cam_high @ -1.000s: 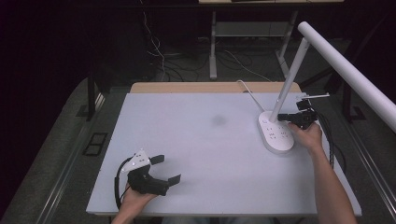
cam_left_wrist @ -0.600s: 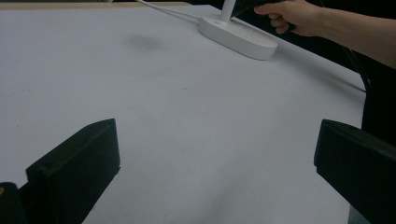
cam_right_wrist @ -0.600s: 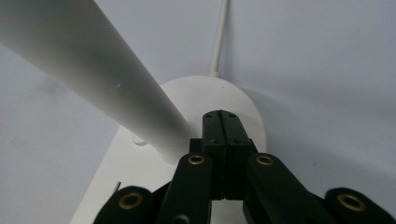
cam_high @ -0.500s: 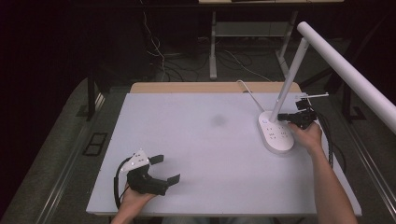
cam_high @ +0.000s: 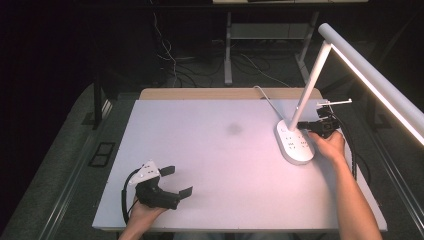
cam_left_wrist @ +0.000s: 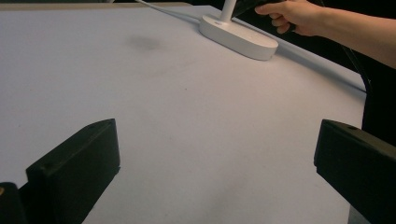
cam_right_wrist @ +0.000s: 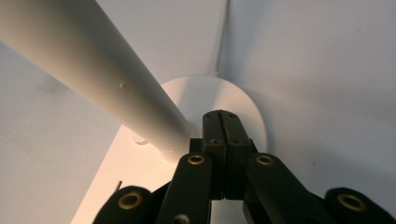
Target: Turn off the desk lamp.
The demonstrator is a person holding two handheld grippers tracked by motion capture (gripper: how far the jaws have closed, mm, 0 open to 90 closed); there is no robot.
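Observation:
A white desk lamp stands at the right of the table, with its oval base (cam_high: 296, 146) flat on the surface, a slanted stem (cam_high: 311, 82) and a long lit head (cam_high: 380, 85). My right gripper (cam_high: 303, 126) is shut with nothing between its jaws. Its tips hover over the base right beside the foot of the stem. In the right gripper view, the closed tips (cam_right_wrist: 221, 117) sit over the round end of the base (cam_right_wrist: 243, 100), next to the stem (cam_right_wrist: 88, 65). My left gripper (cam_high: 178, 181) rests open at the front left, holding nothing; its jaws (cam_left_wrist: 217, 140) frame bare tabletop.
The lamp's white cable (cam_high: 266, 98) runs from the base to the table's back edge. A faint dark smudge (cam_high: 234, 129) marks the white tabletop (cam_high: 215, 160) near the middle. Dark floor with cables lies behind the table.

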